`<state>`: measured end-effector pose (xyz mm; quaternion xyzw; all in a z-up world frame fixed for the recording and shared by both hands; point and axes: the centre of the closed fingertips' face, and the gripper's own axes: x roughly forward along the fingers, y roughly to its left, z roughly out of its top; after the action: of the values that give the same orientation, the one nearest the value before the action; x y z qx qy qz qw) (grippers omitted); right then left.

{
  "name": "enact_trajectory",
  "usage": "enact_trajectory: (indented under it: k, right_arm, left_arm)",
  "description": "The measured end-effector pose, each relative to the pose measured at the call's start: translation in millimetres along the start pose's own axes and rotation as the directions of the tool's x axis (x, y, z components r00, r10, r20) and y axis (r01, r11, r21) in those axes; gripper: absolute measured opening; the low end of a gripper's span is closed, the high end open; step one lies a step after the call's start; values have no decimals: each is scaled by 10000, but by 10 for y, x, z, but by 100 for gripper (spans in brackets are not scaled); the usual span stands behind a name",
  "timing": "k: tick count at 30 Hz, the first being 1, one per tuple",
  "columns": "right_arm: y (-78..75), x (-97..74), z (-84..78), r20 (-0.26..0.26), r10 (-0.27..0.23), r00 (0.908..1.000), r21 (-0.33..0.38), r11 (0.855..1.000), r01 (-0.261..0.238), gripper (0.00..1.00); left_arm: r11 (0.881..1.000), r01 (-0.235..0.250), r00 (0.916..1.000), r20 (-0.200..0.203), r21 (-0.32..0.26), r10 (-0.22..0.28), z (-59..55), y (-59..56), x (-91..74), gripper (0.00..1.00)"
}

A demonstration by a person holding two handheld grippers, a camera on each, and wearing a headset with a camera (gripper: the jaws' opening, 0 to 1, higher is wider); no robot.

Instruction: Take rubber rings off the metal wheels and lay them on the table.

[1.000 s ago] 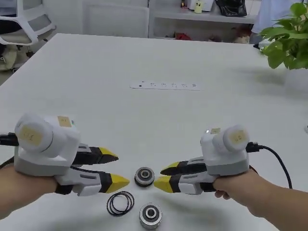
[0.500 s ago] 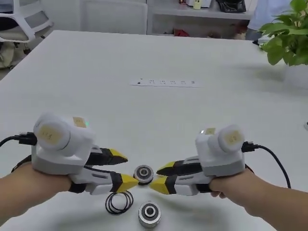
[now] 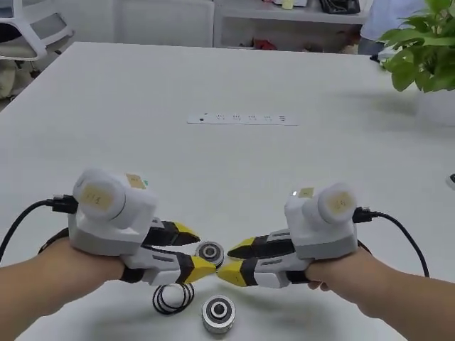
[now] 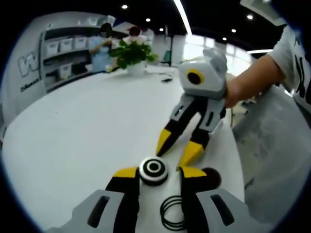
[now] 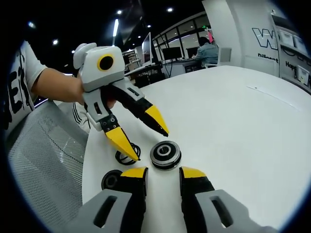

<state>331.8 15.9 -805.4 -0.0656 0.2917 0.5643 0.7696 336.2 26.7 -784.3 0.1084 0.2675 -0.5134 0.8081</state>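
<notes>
- Head view: on the white table [image 3: 234, 170], the left gripper [image 3: 200, 249] and the right gripper [image 3: 226, 261] point tip to tip, both with jaws apart.
- A metal wheel [image 3: 210, 251] lies flat between the two sets of yellow tips. It is dark round the rim with a silver hub.
- A second wheel [image 3: 218, 314] lies nearer the person, and a small pile of loose rubber rings [image 3: 173, 297] lies just left of it.
- This view alone takes in the power strip [image 3: 242, 118] far up the table.
- Left gripper view: the left gripper [image 4: 160, 174] is open, with the wheel [image 4: 154, 170] between its tips. I cannot tell whether they touch.
- The right gripper [image 4: 176, 151] reaches in beyond, also open. The rings [image 4: 174, 218] lie between the jaw bases.
- Right gripper view: the right gripper [image 5: 164, 173] is spread, and the wheel [image 5: 165, 154] lies just ahead of its tips, apart from them. Its black rim band, silver ring and dark bore show clearly.
- The left gripper [image 5: 146, 141] is open beside the wheel. The rings [image 5: 127, 156] are partly hidden behind its lower jaw.
</notes>
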Motion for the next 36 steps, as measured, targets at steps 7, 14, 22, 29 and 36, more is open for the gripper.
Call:
enact_trajectory:
  k: [7, 14, 22, 29, 36]
  right_arm:
    - [3, 12, -7, 23, 20, 10000, 61, 10000, -20, 23]
    - [-15, 9, -6, 90, 6, 10000, 133, 9999, -8, 23]
    - [5, 27, -1, 113, 20, 9999, 73, 10000, -21, 23]
    - [-1, 40, 24, 198, -126, 9997, -69, 9999, 127, 23]
    - [10, 94, 61, 242, -290, 9993, -393, 9988, 299, 24]
  left_arm:
    - [9999, -19, 10000, -61, -105, 19, -7, 21, 75, 30]
    - [10000, -13, 10000, -55, -42, 13, 2, 13, 108, 26]
    - [9994, -255, 9995, -200, 246, 260, -15, 49, 108, 18]
    - [9976, -506, 9983, -278, 476, 520, -22, 68, 105, 14]
    - [9970, -600, 9976, -305, 485, 616, -20, 67, 103, 14]
